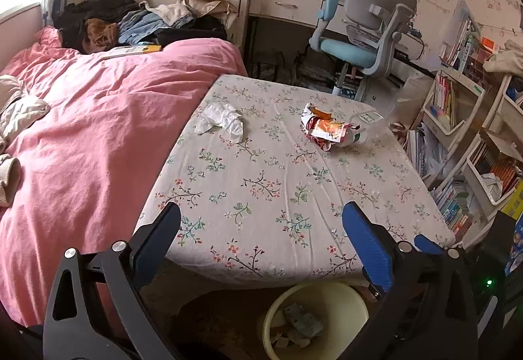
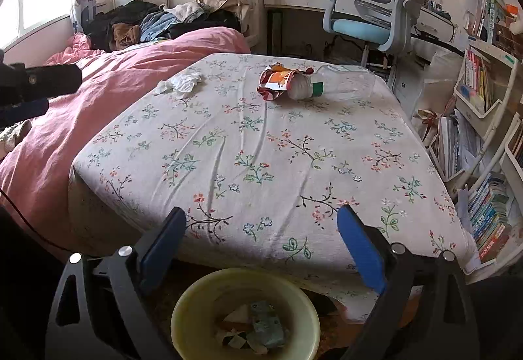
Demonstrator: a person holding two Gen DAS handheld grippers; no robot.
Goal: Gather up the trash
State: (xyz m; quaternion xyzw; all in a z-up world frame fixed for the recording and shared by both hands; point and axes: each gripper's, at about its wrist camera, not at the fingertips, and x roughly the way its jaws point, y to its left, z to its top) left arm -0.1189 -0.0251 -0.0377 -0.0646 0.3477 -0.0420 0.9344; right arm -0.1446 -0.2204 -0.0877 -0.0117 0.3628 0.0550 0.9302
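While both tools hang spread apart and empty, left tool [image 1: 261, 239], right tool [image 2: 261, 242], round pale-yellow plastic bin [image 2: 196, 294] below the tips, crumpled white tissue [image 1: 222, 121], orange-red foil wrapper [image 1: 327, 129], clear plastic bottle [image 2: 346, 83] far ahead on floral-sheeted bed [image 2: 261, 163].

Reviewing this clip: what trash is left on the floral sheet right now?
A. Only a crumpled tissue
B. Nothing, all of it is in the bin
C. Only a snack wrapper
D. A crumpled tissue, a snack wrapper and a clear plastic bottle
D: the crumpled tissue, snack wrapper and clear plastic bottle all lie on the floral sheet; the bin already holds other scraps.
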